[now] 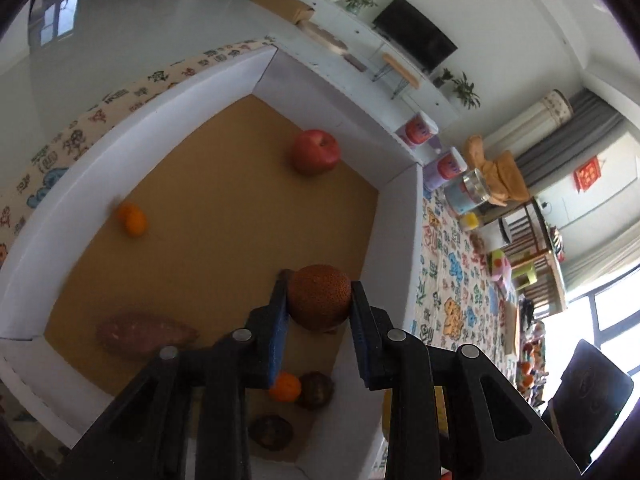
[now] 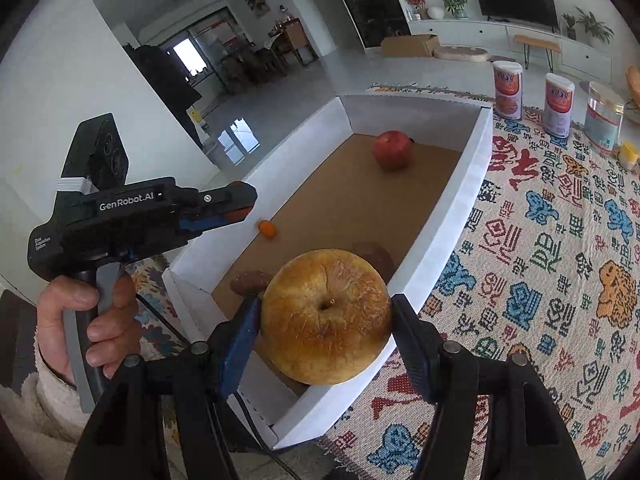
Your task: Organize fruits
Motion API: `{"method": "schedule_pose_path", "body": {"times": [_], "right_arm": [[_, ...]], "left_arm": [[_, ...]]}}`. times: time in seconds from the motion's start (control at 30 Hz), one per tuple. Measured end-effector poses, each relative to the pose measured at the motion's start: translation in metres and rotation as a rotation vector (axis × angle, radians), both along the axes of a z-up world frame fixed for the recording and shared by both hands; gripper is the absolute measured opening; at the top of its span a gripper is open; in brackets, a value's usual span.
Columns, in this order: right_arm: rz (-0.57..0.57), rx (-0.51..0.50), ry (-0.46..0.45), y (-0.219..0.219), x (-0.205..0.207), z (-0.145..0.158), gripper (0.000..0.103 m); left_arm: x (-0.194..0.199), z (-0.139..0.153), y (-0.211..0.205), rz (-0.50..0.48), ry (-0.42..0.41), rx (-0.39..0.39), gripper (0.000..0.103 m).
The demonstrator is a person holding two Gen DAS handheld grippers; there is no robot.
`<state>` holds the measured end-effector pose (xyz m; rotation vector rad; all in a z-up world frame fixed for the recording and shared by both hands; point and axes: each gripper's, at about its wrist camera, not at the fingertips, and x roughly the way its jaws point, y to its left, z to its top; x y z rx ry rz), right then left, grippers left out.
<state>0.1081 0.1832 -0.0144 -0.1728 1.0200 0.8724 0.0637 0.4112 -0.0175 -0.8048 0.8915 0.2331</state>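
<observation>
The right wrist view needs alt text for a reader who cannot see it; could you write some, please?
The right hand-held gripper grips a golden-brown pear above a white box holding a red apple. The left hand-held gripper hangs beside the box.

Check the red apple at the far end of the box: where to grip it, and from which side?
Grip the red apple across its widest middle, coming from above. It sits stem dimple up on the cardboard floor, clear of the other fruit, and the white box wall beside it would likely block a low sideways approach. Both grippers are full, so one must unload first.
</observation>
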Motion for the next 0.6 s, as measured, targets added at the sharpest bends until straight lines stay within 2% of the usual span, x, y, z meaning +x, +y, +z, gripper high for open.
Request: {"method": "schedule_pose_path", "body": {"times": [0.07,0.13,0.27,0.33,0.37,0.4,0.5,0.53,0.6], "right_arm": [[0.019,-0.044,0.023,0.029,0.007,-0.021,0.065],[0.033,-0.114,0.006,0.055,0.012,-0.039,0.065],[0.049,-0.199,-0.023,0.082,0.023,-0.064,0.066],[0.037,-0.196,-0.031,0.086,0.027,-0.07,0.066],[0.035,-0.176,-0.034,0.085,0.028,-0.069,0.067],[0.022,-0.149,-0.043,0.08,0.029,-0.066,0.072],[-0.049,-0.042,-0.102,0.051,0.027,-0.037,0.085],[-0.076,-0.024,-0.126,0.04,0.026,-0.026,0.087],[-0.125,-0.015,-0.182,0.016,0.02,-0.004,0.095]], "left_arm": [[0.009,-0.025,0.012,0.031,0.055,-0.034,0.03],[0.013,-0.041,0.022,0.058,0.091,-0.058,0.031],[0.012,-0.057,0.029,0.124,0.124,-0.093,0.058],[0.003,-0.055,0.029,0.148,0.122,-0.09,0.065],[0.0,-0.051,0.029,0.153,0.114,-0.078,0.066],[-0.004,-0.046,0.027,0.151,0.108,-0.057,0.068],[-0.022,-0.016,0.014,0.128,0.059,0.034,0.076],[-0.03,-0.003,0.007,0.113,0.034,0.075,0.078],[-0.049,0.028,-0.013,0.083,-0.02,0.206,0.089]]}}
